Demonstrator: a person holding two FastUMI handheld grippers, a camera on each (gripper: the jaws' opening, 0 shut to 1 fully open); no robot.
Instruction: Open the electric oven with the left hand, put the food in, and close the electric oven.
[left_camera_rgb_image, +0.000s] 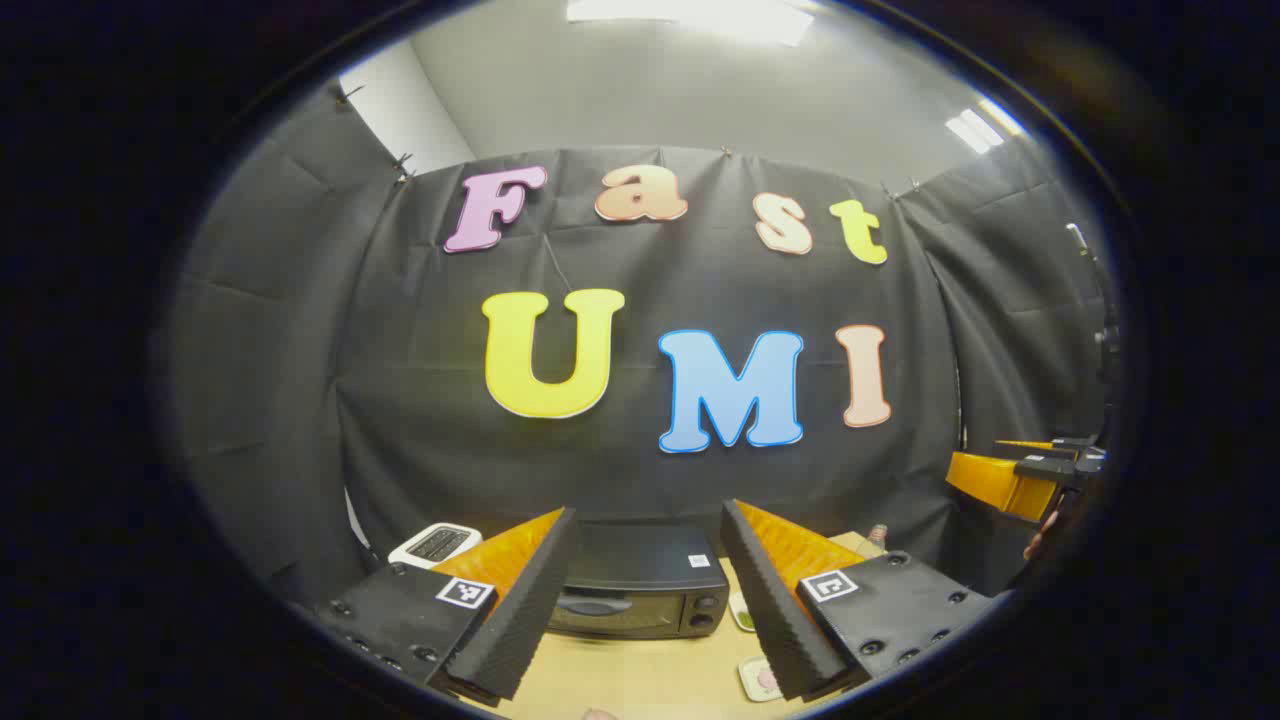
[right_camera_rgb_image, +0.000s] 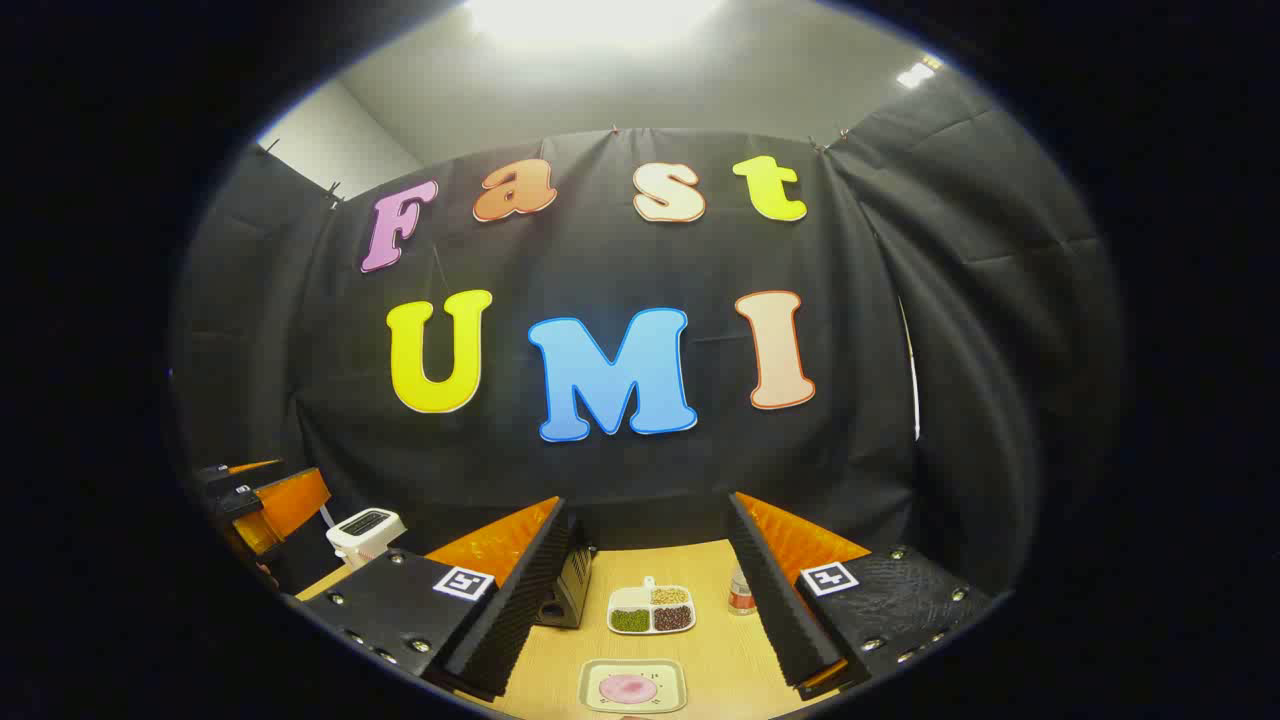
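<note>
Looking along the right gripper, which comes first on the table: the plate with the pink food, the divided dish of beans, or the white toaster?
1. Plate with pink food, nearest, low between the jaws.
2. Divided dish, just beyond it, middle of the table.
3. White toaster, farthest, off to the left by the wall.

You stand in staged recording booth, not real kitchen: black cloth wall (right_camera_rgb_image: 620, 480) clipped up on all sides, ceiling light panel (left_camera_rgb_image: 690, 15), kitchen props on wooden desk (right_camera_rgb_image: 700, 640) — electric oven (left_camera_rgb_image: 640, 590), white toaster (right_camera_rgb_image: 365, 530).
</note>
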